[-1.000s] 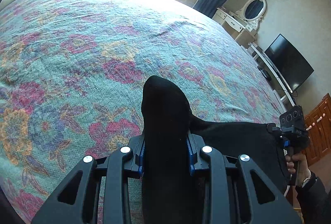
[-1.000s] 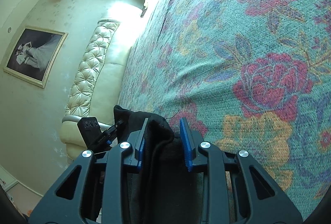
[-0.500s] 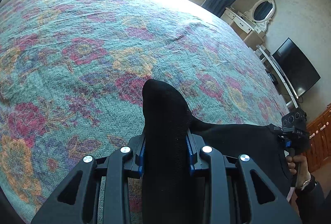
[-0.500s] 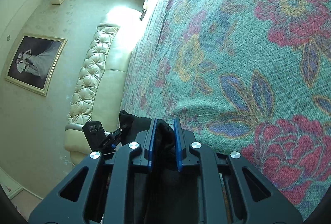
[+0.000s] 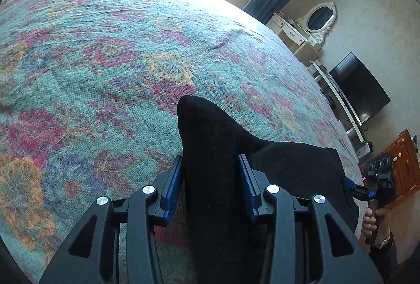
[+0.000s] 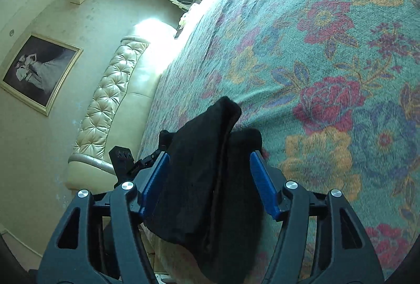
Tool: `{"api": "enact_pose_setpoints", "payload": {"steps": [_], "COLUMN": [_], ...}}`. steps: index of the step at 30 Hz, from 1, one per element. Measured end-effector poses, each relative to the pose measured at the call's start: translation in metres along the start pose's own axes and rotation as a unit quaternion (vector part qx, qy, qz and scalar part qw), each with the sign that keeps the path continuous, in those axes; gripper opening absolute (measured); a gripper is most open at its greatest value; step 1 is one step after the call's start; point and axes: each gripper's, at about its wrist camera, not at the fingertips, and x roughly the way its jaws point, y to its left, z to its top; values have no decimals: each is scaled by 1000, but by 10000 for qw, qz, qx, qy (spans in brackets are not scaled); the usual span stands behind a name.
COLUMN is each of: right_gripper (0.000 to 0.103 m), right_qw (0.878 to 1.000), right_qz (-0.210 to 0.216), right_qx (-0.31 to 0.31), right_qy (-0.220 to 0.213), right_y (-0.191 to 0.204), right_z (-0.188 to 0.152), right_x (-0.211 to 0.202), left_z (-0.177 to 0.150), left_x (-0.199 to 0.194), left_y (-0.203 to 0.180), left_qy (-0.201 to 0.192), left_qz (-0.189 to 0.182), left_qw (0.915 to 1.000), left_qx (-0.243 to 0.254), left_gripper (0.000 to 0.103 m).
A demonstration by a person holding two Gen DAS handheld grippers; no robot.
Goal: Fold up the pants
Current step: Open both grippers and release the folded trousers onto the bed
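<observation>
Right wrist view tells the change most plainly: half a second ago my right gripper [image 6: 210, 173] had its blue pads pinched tight on a thin bunch of black cloth, and now the jaws stand wide, with the pants [image 6: 207, 166] lying loose in the gap, touching neither pad that I can see. I judge I am letting go on that side, or have just done so. A thick folded edge of the cloth pokes forward past the fingertips, above the floral bedspread [image 6: 328, 61].

On the other side little has altered. My left gripper [image 5: 210, 173] remains narrow, its pads pressed against both sides of a standing fold of the pants [image 5: 210, 142], just as a second ago. From that fold the black cloth runs off to the right, low over the bedspread [image 5: 105, 61], toward my right hand [image 5: 374, 221] on its handle at the bed's edge. Whether the cloth rests on the bed there, I cannot tell.

So the garment is at the near edge of the bed, stretched between my two tools, held firmly by one only. To me that reads as the end of a carry, with the cloth being set down for the next fold.

Both tools point forward over the bed, tilted down toward it, the left one a little above the cover. My left hand itself is out of sight.
</observation>
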Motion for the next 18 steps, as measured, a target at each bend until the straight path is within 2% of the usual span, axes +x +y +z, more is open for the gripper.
{"api": "enact_pose_setpoints", "payload": {"steps": [5, 11, 13, 14, 15, 18], "right_gripper": [63, 63, 63, 63, 63, 63], "right_qw": [9998, 9997, 9998, 9998, 9996, 9994], "right_qz": [84, -31, 42, -53, -203, -293], "right_qx": [52, -139, -170, -178, -192, -157], "right_qy": [162, -218, -66, 16, 46, 29], "right_y": [3, 23, 29, 31, 33, 37], "right_z": [-30, -40, -41, -42, -43, -45], "right_x": [1, -9, -5, -2, -1, 1], "left_z": [-23, -53, -64, -68, -73, -80], "left_x": [-19, -44, -49, -51, -52, -56], "left_y": [6, 3, 0, -1, 0, 6], "left_qy": [2, -63, -34, -21, -20, -69], "left_qz": [-168, -197, -201, -204, -223, -269], "left_qw": [9997, 9989, 9991, 9991, 9989, 9975], "left_qx": [-199, -413, -382, -379, -414, -644], "left_gripper": [42, 42, 42, 42, 43, 51]}}
